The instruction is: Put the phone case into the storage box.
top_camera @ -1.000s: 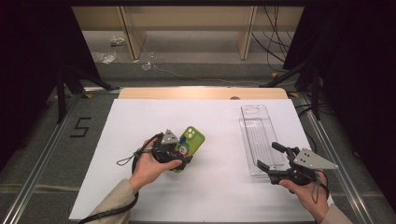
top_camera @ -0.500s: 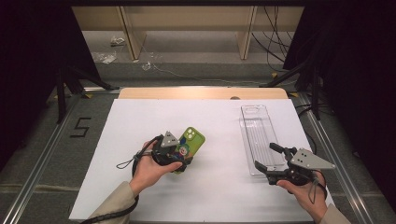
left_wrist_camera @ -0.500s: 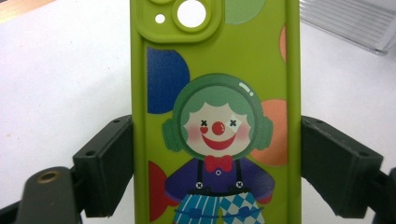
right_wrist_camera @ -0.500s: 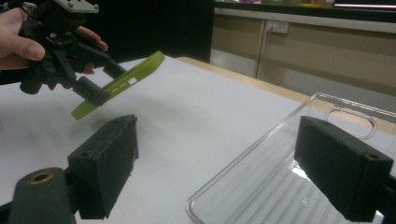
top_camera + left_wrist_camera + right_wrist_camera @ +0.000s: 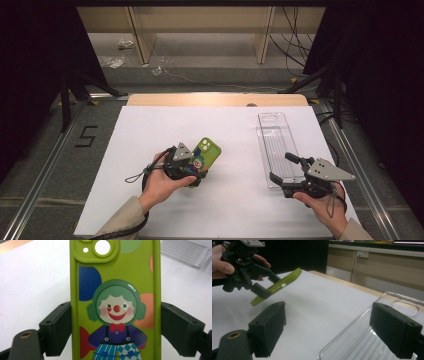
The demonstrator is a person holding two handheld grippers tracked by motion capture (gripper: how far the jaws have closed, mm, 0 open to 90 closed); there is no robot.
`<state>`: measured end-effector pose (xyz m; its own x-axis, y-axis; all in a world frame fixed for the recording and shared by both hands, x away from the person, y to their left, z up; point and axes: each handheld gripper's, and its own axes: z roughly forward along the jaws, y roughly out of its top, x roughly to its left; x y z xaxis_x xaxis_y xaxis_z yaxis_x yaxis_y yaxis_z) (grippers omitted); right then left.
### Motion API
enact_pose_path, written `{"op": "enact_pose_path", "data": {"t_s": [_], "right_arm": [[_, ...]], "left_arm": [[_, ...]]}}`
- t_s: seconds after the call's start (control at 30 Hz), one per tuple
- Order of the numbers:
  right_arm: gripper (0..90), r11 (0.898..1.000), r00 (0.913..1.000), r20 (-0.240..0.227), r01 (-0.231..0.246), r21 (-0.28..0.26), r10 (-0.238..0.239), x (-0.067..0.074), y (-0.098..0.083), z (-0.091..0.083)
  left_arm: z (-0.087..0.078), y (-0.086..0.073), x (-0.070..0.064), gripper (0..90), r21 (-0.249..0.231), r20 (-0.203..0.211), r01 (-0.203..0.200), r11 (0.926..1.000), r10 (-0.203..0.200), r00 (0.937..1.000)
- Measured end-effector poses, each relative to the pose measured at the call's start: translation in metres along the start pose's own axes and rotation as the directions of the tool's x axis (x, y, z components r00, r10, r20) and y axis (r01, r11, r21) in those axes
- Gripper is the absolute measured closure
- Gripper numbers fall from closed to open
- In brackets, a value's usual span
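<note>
From the high view we find the left gripper [image 5: 192, 172] clamped across a green phone case [image 5: 204, 156] left of centre on the white table sheet [image 5: 150, 130], while the right gripper [image 5: 286, 172] sits released at the near end of a clear plastic tray [image 5: 274, 137] on the right. In the left gripper view we see both jaws pressed against the long edges of the case, its clown print facing the camera. In the right gripper view we record the jaws standing apart with nothing between them, the case tilted off the sheet at far left and the tray's near corner by the right jaw.
</note>
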<state>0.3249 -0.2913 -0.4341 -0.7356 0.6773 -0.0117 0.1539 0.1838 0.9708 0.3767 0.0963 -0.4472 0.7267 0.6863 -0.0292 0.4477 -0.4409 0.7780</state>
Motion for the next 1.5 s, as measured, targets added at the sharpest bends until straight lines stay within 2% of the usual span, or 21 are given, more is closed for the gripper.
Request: {"op": "enact_pose_path", "data": {"t_s": [0.83, 1.23, 1.5], "right_arm": [[14.7, 1.0, 0.9991, -0.043, 0.0, -0.006, -0.001, 0.013, 0.007, 0.013], [14.7, 1.0, 0.9981, -0.061, -0.001, 0.002, 0.001, 0.021, 0.011, 0.025], [14.7, 1.0, 0.9984, -0.057, -0.003, 0.011, 0.003, 0.024, 0.012, 0.03]], "left_arm": [[0.001, 0.003, -0.015, 16.1, -0.008, 0.023, -0.027, 0.9996, 0.027, 0.9994], [0.0, 0.004, -0.02, 16.1, -0.015, 0.023, -0.031, 0.9994, 0.032, 0.9992], [0.0, 0.005, -0.024, 16.1, -0.019, 0.03, -0.037, 0.9991, 0.038, 0.9988]]}}
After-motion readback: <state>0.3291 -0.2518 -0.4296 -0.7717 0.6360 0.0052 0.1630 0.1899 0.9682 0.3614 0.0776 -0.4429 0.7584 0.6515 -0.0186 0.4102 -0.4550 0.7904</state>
